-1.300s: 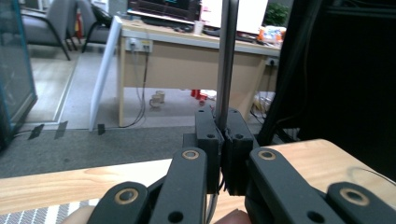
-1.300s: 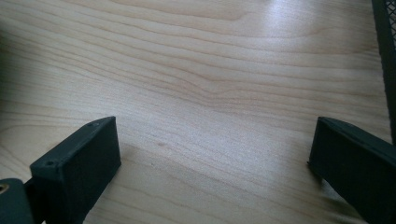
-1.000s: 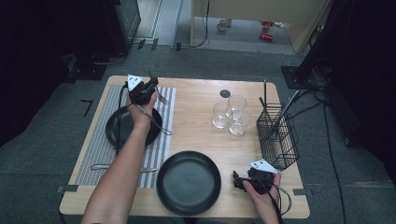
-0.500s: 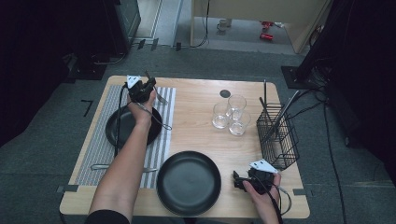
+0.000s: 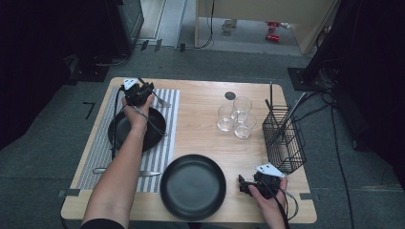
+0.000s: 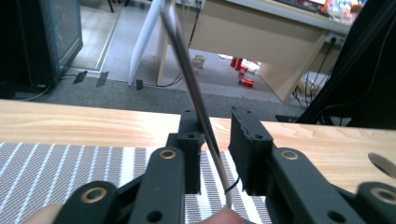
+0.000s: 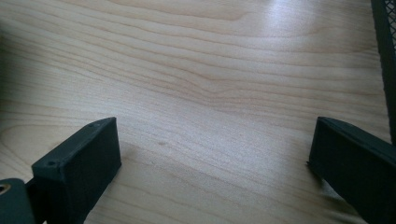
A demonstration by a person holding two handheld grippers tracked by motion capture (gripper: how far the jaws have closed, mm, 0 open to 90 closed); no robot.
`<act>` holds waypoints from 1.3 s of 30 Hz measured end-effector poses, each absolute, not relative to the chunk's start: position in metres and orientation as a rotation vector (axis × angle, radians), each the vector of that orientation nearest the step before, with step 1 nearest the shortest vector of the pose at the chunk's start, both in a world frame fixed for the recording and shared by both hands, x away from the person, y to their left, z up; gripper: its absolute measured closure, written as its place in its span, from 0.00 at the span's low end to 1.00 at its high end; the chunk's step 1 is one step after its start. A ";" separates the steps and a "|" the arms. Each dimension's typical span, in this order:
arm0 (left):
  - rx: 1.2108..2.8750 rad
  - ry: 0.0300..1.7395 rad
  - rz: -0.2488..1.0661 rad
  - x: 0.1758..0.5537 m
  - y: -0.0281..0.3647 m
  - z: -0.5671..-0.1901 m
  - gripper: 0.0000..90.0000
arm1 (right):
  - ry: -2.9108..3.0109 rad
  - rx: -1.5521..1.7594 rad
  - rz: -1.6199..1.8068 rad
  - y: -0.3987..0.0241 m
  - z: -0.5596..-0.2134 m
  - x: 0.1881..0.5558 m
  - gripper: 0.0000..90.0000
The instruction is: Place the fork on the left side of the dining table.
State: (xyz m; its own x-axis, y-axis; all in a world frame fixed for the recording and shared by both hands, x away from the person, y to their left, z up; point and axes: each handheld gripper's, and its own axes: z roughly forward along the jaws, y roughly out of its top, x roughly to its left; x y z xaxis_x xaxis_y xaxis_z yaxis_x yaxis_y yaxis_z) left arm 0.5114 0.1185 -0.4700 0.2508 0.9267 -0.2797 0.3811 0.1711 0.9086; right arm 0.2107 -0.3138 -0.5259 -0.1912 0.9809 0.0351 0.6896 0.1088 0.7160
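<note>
My left gripper (image 5: pixel 145 89) (image 6: pixel 217 126) hovers at the far end of the striped placemat (image 5: pixel 167 143), just beyond a black plate (image 5: pixel 143 133). A thin metal utensil handle (image 6: pixel 194 88) stands slanted between its jaws, against the left one, and they look shut on it. A fork (image 5: pixel 161 100) shows beside the gripper on the mat. Near the front right edge of the table my right gripper (image 5: pixel 242 183) (image 7: pixel 215 144) rests low and open over bare wood, next to a second black plate (image 5: pixel 192 187).
Three glasses (image 5: pixel 234 117) stand at the centre right. A black wire basket (image 5: pixel 285 138) (image 7: pixel 385 42) with upright utensils is just beyond the right gripper. Cutlery (image 5: pixel 126 171) lies across the mat's near end. A dark round hole (image 5: pixel 230 95) marks the far table edge.
</note>
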 end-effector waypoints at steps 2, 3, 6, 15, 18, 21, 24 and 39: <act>1.403 1.337 0.607 0.511 0.125 -0.471 0.79 | 1.938 1.623 0.854 -0.314 -0.526 0.211 0.02; 1.409 1.338 0.608 0.510 0.127 -0.472 0.79 | 1.939 1.623 0.852 -0.314 -0.526 0.211 0.02; 1.393 1.352 0.594 0.509 0.134 -0.474 0.80 | 1.939 1.621 0.847 -0.313 -0.526 0.211 0.02; 1.394 1.391 0.608 0.512 0.150 -0.475 0.72 | 1.939 1.621 0.848 -0.313 -0.526 0.211 0.02; 1.448 1.429 0.618 0.517 0.151 -0.476 0.64 | 1.939 1.621 0.847 -0.313 -0.526 0.211 0.02; 1.452 1.468 0.599 0.518 0.156 -0.477 0.60 | 1.939 1.621 0.847 -0.313 -0.526 0.211 0.02; 1.443 1.485 0.593 0.519 0.160 -0.477 0.57 | 1.939 1.621 0.846 -0.313 -0.526 0.211 0.02; 1.439 1.604 0.587 0.519 0.172 -0.486 0.55 | 1.939 1.621 0.847 -0.313 -0.526 0.211 0.02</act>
State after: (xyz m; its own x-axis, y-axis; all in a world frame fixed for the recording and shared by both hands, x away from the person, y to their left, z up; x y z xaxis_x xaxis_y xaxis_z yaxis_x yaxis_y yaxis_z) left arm 0.5188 0.1720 -0.4863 0.0554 0.9545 -0.2930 0.5403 0.2181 0.8127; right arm 0.2107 -0.3134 -0.5259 -0.1905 0.9812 0.0313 0.6900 0.1111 0.7152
